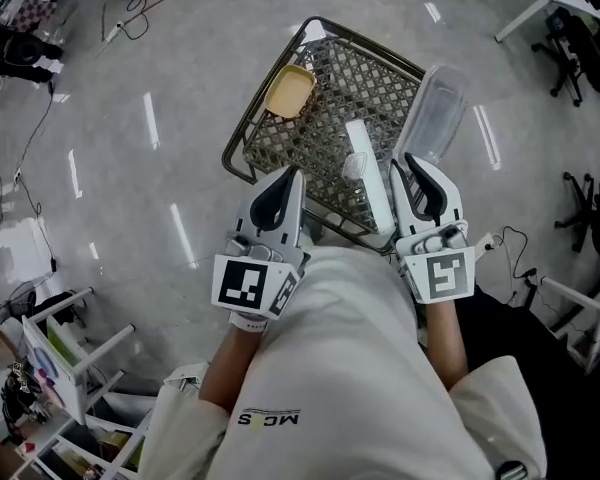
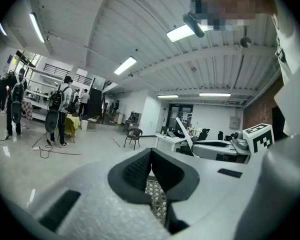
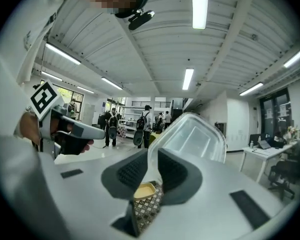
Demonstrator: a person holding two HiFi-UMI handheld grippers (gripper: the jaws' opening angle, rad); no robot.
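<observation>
A dark wire-mesh basket (image 1: 242,136) stands on the grey floor in front of me. Inside it lie a shallow yellow tray (image 1: 289,90) and a long white tube-like item (image 1: 368,183). My right gripper (image 1: 408,160) is shut on the rim of a clear plastic container (image 1: 435,113), held tilted over the basket's right edge. In the right gripper view the clear container (image 3: 195,136) rises beyond the right gripper (image 3: 152,156), with the yellow tray (image 3: 144,190) below. My left gripper (image 1: 295,173) hangs shut and empty above the basket's near edge. The left gripper (image 2: 150,156) shows only mesh (image 2: 156,196) beneath it.
Cables (image 1: 130,23) trail over the floor at the far left. A white shelf cart (image 1: 65,368) stands at my lower left. Office chairs (image 1: 580,48) and desk legs are at the right. Several people (image 2: 57,111) stand far off by shelving.
</observation>
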